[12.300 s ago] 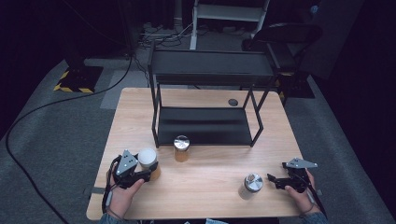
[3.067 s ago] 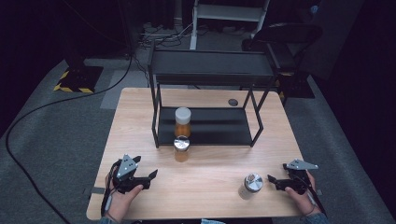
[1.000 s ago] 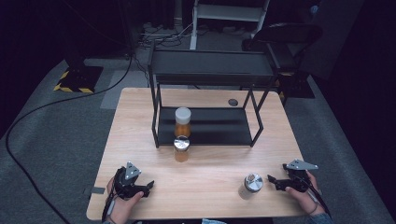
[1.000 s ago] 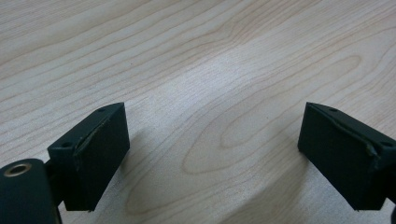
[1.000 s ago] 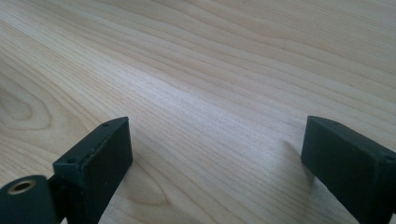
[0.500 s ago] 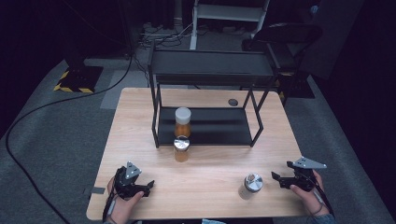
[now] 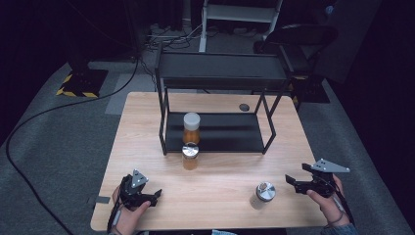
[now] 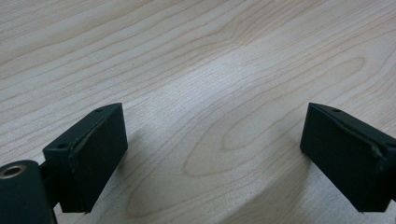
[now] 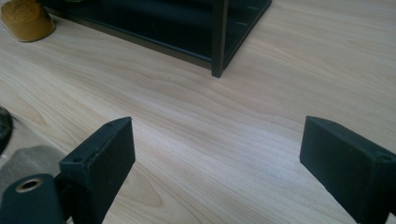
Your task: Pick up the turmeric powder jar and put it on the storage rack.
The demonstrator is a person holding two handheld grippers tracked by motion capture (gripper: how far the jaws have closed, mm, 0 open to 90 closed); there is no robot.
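Two amber jars stand in line at the black shelf rack [image 7: 220, 73]. The one with a white lid [image 7: 191, 126] is on the lower shelf. The one with a silver lid [image 7: 190, 155] is on the table [image 7: 147, 117] just in front of it. A third jar with a silver lid [image 7: 264, 194] stands near the table's front right. My right gripper [image 7: 289, 180] is open to the right of that jar, a little apart, and nothing lies between its jaws [image 9: 215, 158]. Over bare wood at the front left, my left gripper [image 7: 155, 195] is also open and holds nothing [image 8: 212, 154].
The rack's front right leg [image 9: 218, 42] and an amber jar [image 9: 25, 18] show ahead in the right gripper view. A small round black disc [image 7: 243, 106] lies on the table behind the rack. A cable [image 7: 44, 115] runs over the carpet at the left, and a dark chair [image 7: 303, 39] stands behind.
The right hand has lifted its gripper a little and carried it slightly away from the silver-lidded jar. The left hand and the three jars have stayed put.
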